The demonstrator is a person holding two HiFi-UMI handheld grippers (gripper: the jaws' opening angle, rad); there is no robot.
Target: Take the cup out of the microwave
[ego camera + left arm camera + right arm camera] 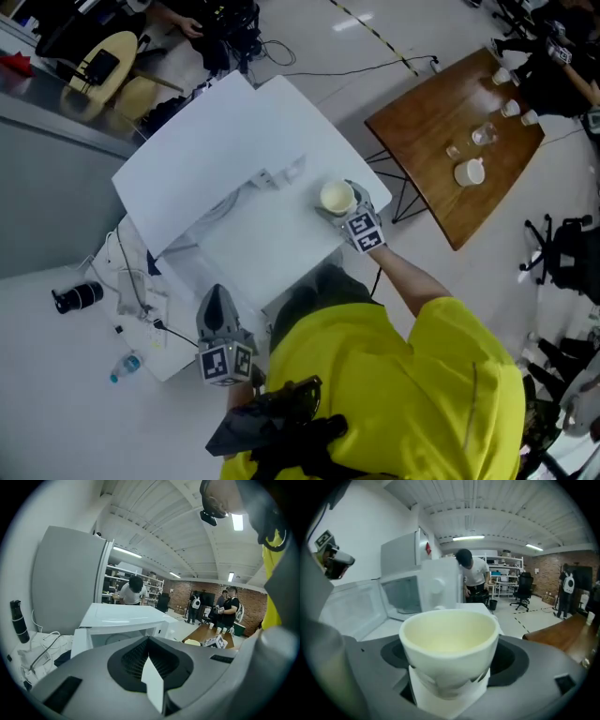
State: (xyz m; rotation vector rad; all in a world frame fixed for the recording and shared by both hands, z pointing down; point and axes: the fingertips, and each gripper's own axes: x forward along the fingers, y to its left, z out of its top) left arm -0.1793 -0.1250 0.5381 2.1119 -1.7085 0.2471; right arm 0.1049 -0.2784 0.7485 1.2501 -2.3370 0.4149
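Observation:
A cream cup [337, 197] is clamped in my right gripper [339, 208], over the white table [272, 258] just right of the microwave [220, 141]. In the right gripper view the cup [449, 641] fills the middle, empty and upright, with both jaws pressed on its lower sides. Behind it, at the left, stands the microwave [405, 590] with its door [344, 609] swung open. My left gripper [217, 305] is at the table's near edge, shut with nothing in it. From the left gripper [152, 672] view I see the open microwave [124, 620] and, farther right, the cup [192, 642].
A brown wooden table [441, 141] with a mug and several glasses stands at the right. On the floor left of the white table lie a black cylinder [77, 297], a water bottle [125, 366] and cables. People stand in the background.

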